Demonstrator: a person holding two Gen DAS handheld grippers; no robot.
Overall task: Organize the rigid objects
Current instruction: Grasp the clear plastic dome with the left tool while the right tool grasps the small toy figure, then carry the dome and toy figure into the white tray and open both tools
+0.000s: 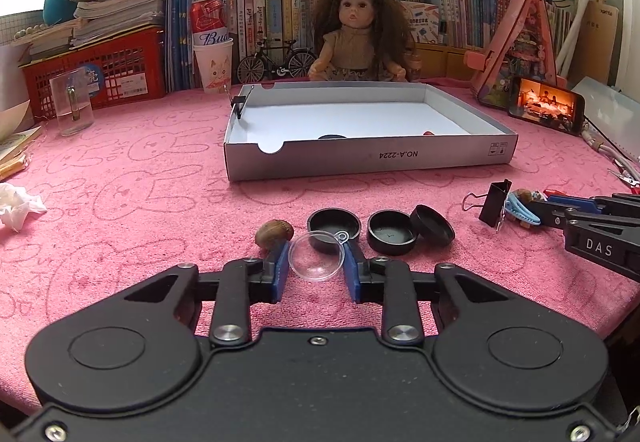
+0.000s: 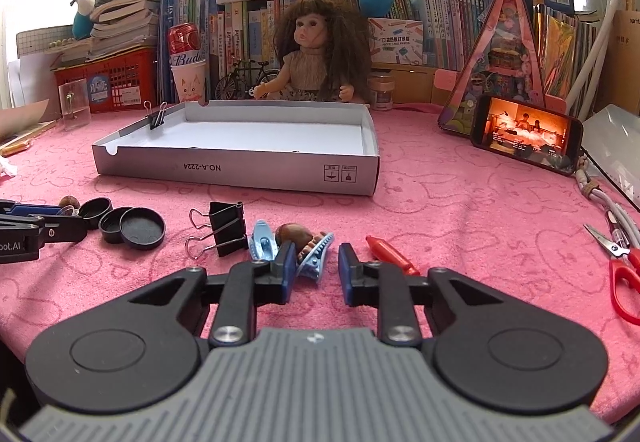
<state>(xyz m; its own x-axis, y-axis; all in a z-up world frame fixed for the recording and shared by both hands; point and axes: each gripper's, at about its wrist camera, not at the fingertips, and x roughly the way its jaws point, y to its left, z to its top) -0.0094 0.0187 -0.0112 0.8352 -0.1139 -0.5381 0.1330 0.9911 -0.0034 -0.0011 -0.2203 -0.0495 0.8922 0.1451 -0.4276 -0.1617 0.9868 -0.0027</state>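
The left gripper (image 1: 316,262) has its blue fingers (image 1: 281,266) set around a clear dome (image 1: 317,257) that lies on the pink cloth (image 1: 140,182); whether they press it or merely flank it, I cannot tell. A nut (image 1: 274,234) lies just beyond the left finger, and three black caps (image 1: 391,232) sit just past the dome, the rightmost one tilted against its neighbour. Far behind them stands the white tray (image 1: 368,162), with a small clip (image 1: 239,104) pinched on its left wall and a dark thing showing just over its near wall. The right gripper (image 2: 314,274) is released, its fingers apart with nothing between them. Just past its left finger lie a blue hair clip (image 2: 264,244) and a brown shell (image 2: 298,236), touching; a black binder clip (image 2: 226,228) lies to their left, a red pen (image 2: 390,252) to their right. Red scissors (image 2: 624,278) lie at the far right, and a phone (image 2: 526,132) stands propped beyond.
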